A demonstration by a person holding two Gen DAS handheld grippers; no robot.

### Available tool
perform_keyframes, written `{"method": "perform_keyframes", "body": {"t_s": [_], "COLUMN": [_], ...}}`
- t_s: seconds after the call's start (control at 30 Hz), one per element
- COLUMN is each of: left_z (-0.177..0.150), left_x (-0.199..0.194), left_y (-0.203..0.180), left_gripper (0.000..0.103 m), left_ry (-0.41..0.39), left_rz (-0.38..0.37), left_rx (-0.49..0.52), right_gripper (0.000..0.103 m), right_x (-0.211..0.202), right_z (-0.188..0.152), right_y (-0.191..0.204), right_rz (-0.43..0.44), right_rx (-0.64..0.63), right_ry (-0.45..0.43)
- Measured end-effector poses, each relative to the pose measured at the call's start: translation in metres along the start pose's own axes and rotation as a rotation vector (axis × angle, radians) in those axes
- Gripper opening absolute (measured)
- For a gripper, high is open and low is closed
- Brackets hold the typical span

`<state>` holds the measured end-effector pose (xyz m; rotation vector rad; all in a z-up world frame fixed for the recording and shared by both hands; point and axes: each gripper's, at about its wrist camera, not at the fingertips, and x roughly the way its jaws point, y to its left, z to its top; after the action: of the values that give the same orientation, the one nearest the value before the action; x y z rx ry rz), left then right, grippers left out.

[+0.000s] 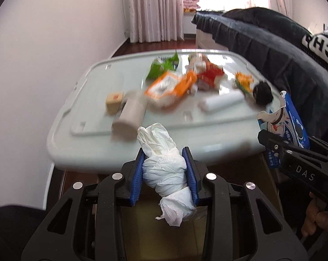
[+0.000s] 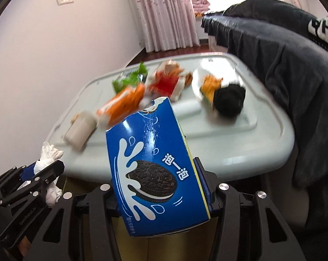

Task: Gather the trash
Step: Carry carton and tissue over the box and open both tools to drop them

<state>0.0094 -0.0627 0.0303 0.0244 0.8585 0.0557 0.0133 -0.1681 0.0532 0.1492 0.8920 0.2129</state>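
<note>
The left claw (image 1: 166,174) is clamped on a wad of white tissue (image 1: 164,174), its 2 blue pads pressing the wad from both sides; tissue sticks out above and below the pads. The right claw (image 2: 161,187) is clamped on a blue cookie box (image 2: 155,169) with a torn-open top, held tilted with its printed face to the camera. Both claws hang just off the near edge of the pale desk (image 1: 207,139), over a yellowish surface below it. In the left view the box (image 1: 283,126) sits off the desk's right near corner; in the right view the tissue (image 2: 48,156) sits off its left near corner.

More trash lies on the desk, blurred. Near the desk's left side are a small tan cube (image 1: 114,102) and, touching it, a pale roll (image 1: 129,117). Toward the desk's middle lies an orange packet (image 1: 170,87), with a green wrapper (image 1: 164,67) behind it and a red wrapper (image 1: 209,76) beside it. Toward the desk's right are a white roll (image 1: 220,102), a yellow-orange wrapper (image 1: 244,82) and a black lump (image 1: 262,93). A dark garment (image 1: 272,50) hangs over the desk's right edge.
</note>
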Motion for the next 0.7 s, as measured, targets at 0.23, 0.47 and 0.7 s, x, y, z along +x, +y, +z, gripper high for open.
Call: {"method": "perform_keyframes", "body": {"t_s": [0.23,0.47,0.7], "left_z": [-0.054,-0.094,-0.100], "left_x": [0.006,0.054,0.072], "left_y": [0.010,0.020,0.024], "left_gripper": [0.034,0.034,0.034], "left_ry": [0.127,0.302,0.349], "left_rz": [-0.009,0.041,0.061], "left_rx": [-0.010,0.002,-0.017], "right_gripper": [0.051,0.051,0.051], "right_x": [-0.006,0.019,0.046], "right_z": [-0.054,-0.074,-0.080], "right_y": [0.021,0.030,0.017], "right_rz": [0.005,-0.071,-0.115], "right_rx": [-0.019,-0.079,-0.042], "right_ry": [0.092,0.180,0.267]}}
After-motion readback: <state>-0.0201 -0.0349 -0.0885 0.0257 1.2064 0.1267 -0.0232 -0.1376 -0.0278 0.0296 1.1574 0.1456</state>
